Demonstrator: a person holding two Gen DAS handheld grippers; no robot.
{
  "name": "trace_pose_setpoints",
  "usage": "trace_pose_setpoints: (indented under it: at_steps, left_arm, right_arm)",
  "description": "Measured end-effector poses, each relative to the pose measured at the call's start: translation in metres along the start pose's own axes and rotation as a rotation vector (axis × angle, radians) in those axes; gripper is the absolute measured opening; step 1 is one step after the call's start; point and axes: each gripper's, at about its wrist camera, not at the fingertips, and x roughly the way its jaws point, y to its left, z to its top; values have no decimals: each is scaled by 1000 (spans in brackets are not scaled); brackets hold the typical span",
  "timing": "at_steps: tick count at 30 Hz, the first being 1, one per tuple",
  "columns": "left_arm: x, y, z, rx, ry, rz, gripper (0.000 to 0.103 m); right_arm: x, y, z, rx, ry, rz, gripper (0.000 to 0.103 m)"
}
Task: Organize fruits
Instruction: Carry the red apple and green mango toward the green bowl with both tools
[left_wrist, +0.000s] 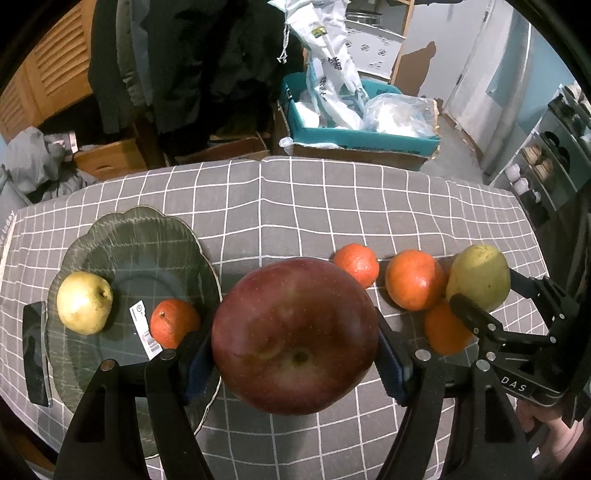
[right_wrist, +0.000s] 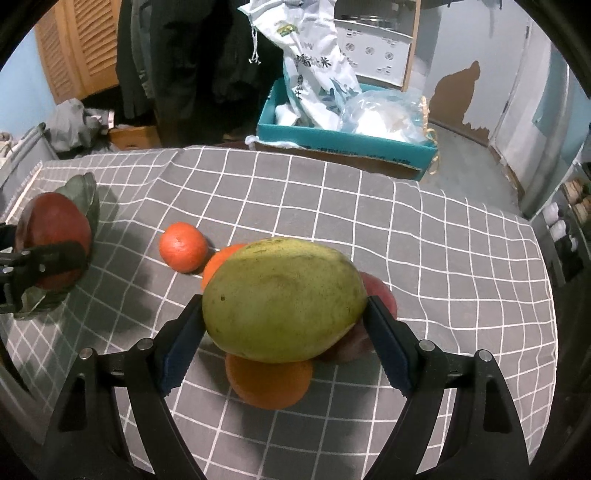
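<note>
Blue-padded jaws of the left gripper (left_wrist: 295, 354) are clamping a red apple (left_wrist: 295, 334) by its sides, blossom end facing the camera, beside the glass plate (left_wrist: 122, 236). The right gripper (right_wrist: 284, 332) is pinching a green mango (right_wrist: 284, 299) by its ends, long axis lying across the jaws, above oranges (right_wrist: 269, 384) on the checked cloth (right_wrist: 424, 240).

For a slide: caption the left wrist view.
Left gripper holds an apple beside a plate with pear and orange.
</note>
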Motion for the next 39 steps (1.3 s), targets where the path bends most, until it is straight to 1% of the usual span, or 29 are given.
trace_pose_setpoints:
  at_steps: [12,24,39]
  left_arm:
    - [-20,-1,-1,22,-47,12,76]
    - [-62,3,2,29,-159,13,76]
    - [-110,16,-1,30,-271,20,76]
  right_arm:
    - [-29,3,7,12,-86,7,84]
    - [-70,7,23,42,-164,7,84]
    - [-115,21,44,47,-267,35,84]
